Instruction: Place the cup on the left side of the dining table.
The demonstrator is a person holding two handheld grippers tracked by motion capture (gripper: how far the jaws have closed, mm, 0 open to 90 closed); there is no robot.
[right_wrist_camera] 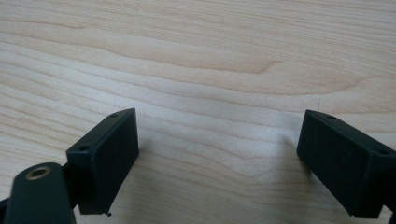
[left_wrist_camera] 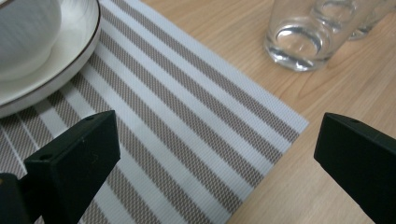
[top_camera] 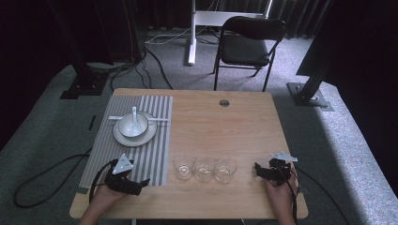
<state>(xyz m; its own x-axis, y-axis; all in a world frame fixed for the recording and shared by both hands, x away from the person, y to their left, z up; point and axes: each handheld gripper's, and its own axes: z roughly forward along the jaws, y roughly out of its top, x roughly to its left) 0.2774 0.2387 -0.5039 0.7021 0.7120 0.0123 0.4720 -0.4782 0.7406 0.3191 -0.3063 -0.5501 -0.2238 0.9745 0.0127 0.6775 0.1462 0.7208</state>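
At lower left, the left gripper (top_camera: pixel 133 183) gapes wide over the grey-striped woven placemat (top_camera: pixel 148 154); at lower right, the right gripper (top_camera: pixel 261 169) gapes wide above the pale wooden table (top_camera: pixel 220 126).

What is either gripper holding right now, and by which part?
Nothing. The left gripper is open over the striped placemat, and the right gripper is open over the bare table.

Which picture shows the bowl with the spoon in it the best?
The high view: the whole white bowl sits on its plate on the striped mat, the spoon resting inside. The left gripper view catches just the bowl's side at the top-left corner. The right gripper view faces bare wooden table.
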